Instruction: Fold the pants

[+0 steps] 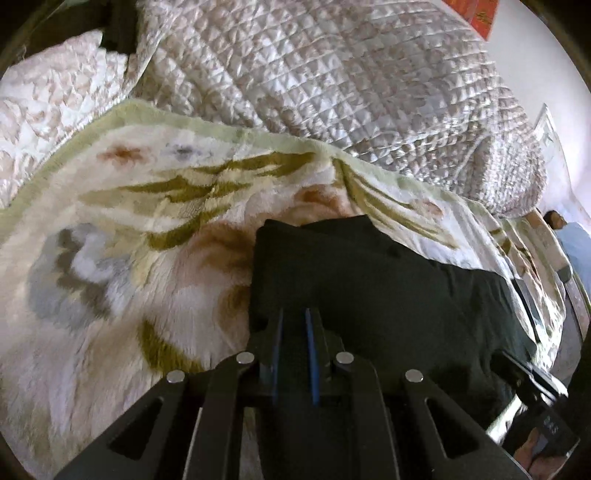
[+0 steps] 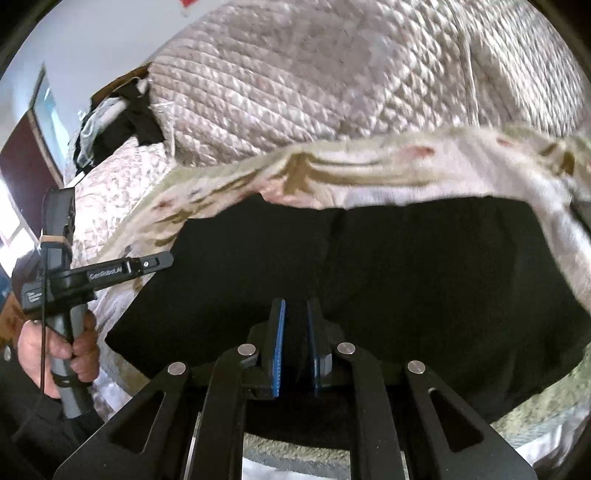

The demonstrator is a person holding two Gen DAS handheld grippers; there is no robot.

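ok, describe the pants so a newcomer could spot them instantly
Start at the quilted bedspread heaped at the back, then come forward onto the floral fleece blanket. The pants lie on it: the only plain black cloth, against pale patterned bedding.

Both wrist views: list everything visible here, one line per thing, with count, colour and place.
pants: one, black, spread on the blanket in front of both grippers
blanket: one, cream with olive, grey and pink pattern, under the pants
quilt: one, pale pinkish white, bunched behind the blanket
dark cloth: black, count unclear, heaped at the quilt's far corner in the right wrist view
wall: white, behind the bed
red sheet: one, on the wall, top edge of the left wrist view
left gripper: one, black with blue pads, nearly closed, tips at the pants' edge
right gripper: one, black with blue pads, shut, over the pants
left hand: one, round the left gripper's grey handle
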